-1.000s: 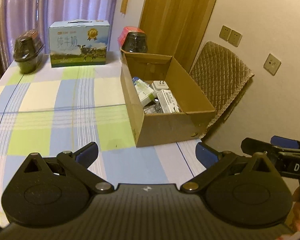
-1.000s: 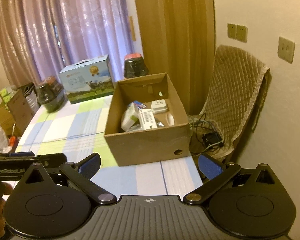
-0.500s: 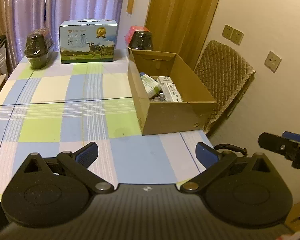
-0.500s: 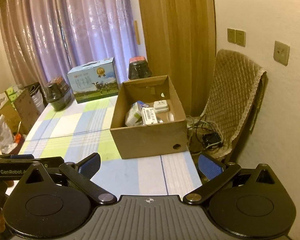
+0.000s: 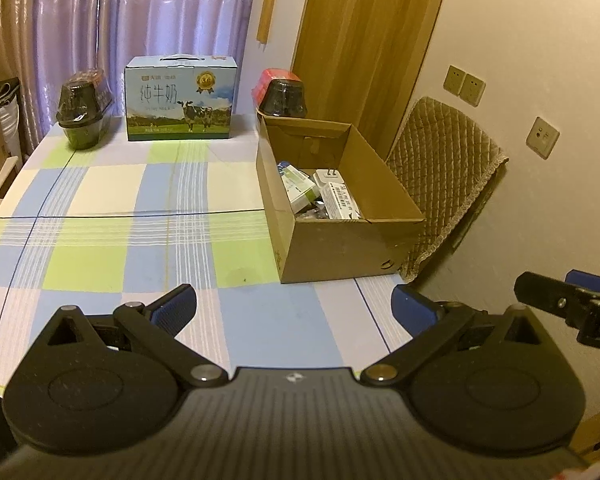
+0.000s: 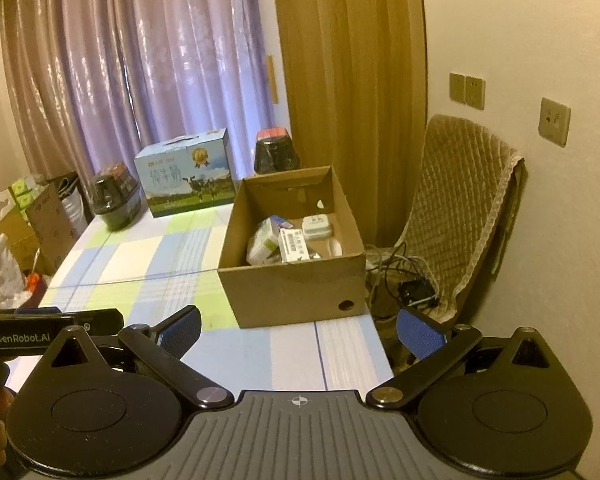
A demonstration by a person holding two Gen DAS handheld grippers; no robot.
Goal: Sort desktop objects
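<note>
The sorting looks finished or between items: both the left tool (image 5: 294,304) and the right tool (image 6: 300,326) gape wide and hold nothing. The cardboard box (image 5: 340,248), right of centre on the checked table (image 5: 100,200), holds the small packets (image 6: 284,242). Any next pick would need a target; none lies near the tools.

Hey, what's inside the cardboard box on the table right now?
The cardboard box holds a white plug adapter, a labelled white packet and a white-green carton. Whatever lies beneath them or against the near wall is hidden.
</note>
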